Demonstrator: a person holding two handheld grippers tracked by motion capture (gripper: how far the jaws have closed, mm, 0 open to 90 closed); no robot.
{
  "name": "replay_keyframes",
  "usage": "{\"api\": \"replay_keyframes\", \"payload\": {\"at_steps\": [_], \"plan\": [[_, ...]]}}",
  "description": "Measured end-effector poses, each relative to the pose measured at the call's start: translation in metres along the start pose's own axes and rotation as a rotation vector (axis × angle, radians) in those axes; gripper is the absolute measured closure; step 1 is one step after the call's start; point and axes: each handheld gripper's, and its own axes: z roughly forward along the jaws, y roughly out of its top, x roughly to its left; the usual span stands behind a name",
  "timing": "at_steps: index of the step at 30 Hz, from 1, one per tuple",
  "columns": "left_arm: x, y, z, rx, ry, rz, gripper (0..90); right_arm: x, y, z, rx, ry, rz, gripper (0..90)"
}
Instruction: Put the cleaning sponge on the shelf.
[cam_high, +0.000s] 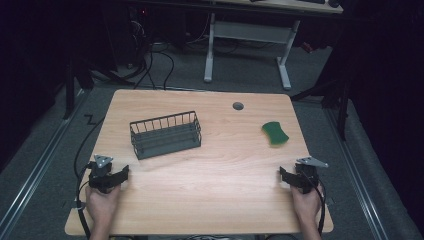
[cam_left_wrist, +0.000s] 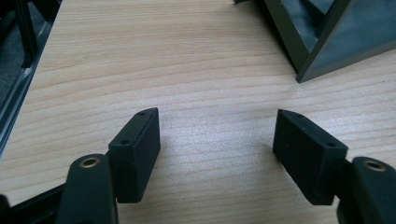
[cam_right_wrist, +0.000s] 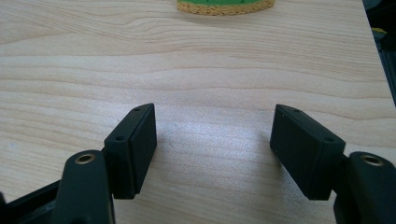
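A dark wire basket (cam_high: 165, 134) stands left of the middle of the wooden table (cam_high: 215, 165); its corner (cam_left_wrist: 322, 37) shows at the top right of the left gripper view. A green sponge with a yellow underside (cam_high: 275, 133) lies toward the right edge, and its near rim (cam_right_wrist: 225, 6) peeks in at the top of the right gripper view. My left gripper (cam_high: 119, 176) rests near the front left, open, nothing between its jaws (cam_left_wrist: 217, 140). My right gripper (cam_high: 286, 176) sits near the front right, open and empty (cam_right_wrist: 214, 135).
A round grey cable hole (cam_high: 238, 106) sits near the table's far edge. Behind the table stands a white-legged desk (cam_high: 247, 45) with cables on the floor. Metal rails (cam_high: 40, 165) run along both sides of the table.
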Motion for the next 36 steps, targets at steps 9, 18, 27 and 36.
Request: {"api": "replay_keyframes", "payload": {"at_steps": [9, 18, 27, 36], "plan": [[0.0001, 0.0003, 0.0003, 0.001, -0.006, 0.0, 31.4, 0.0003, 0.0002, 0.0002, 0.001, 0.001, 0.0, 30.9], [-0.0008, 0.0, -0.0002, 0.007, -0.022, 0.018, 29.4, 0.0013, 0.0012, 0.0019, 0.018, 0.044, -0.038, 18.8], [-0.0023, 0.0001, -0.0018, 0.009, -0.023, 0.023, 34.1, 0.002, 0.0029, 0.0015, 0.01, 0.038, -0.043, 30.2], [-0.0063, 0.001, -0.005, 0.012, -0.047, 0.036, 36.1, 0.0013, 0.0065, -0.0006, -0.017, 0.09, -0.007, 36.7]]}}
